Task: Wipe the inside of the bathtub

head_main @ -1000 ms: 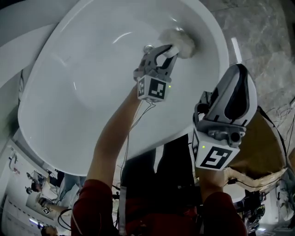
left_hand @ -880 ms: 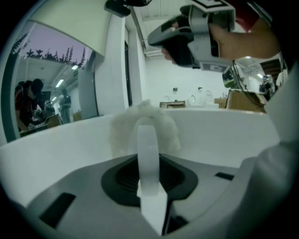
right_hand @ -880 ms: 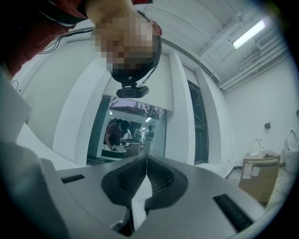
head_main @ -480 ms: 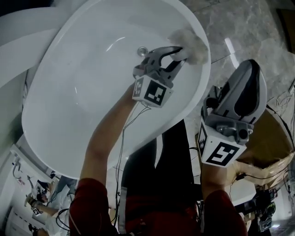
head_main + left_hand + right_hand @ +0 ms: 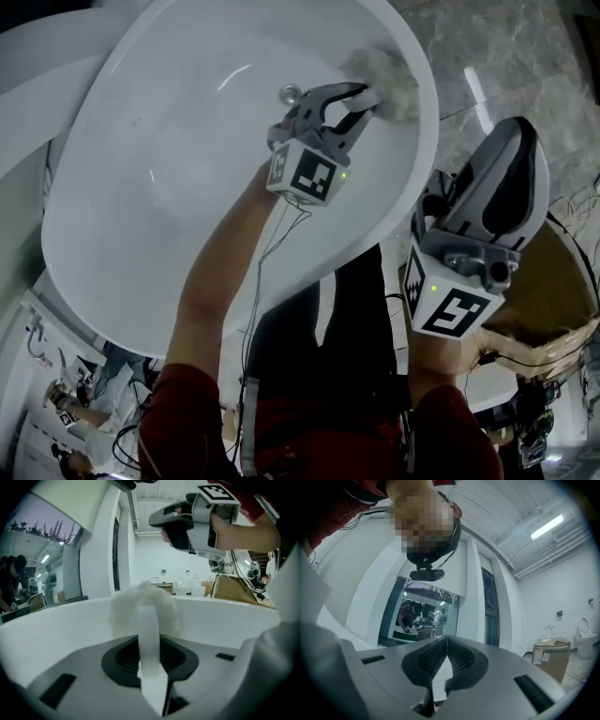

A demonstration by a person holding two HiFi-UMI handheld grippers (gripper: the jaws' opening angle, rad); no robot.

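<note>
Head view has the left tongs (image 5: 364, 97) clamped on a fluffy white cloth (image 5: 389, 77), pressed to the inner wall of the bathtub (image 5: 159, 206) just under its rim (image 5: 428, 141), with the drain (image 5: 289, 93) close by. This near the lip, an upward stroke could carry the cloth over the edge, and the slick curve could drag it out of the grip. The basin lies wide open to the left. The right tongs (image 5: 446, 641), closed and empty, hang outside the tub, well clear of the wiping.

The bathtub (image 5: 150, 178) lies bare and open to the left of the left gripper (image 5: 361, 97). The drain knob (image 5: 289, 93) stands just beside it, and the tub's wall rises close behind the cloth (image 5: 386, 70).
</note>
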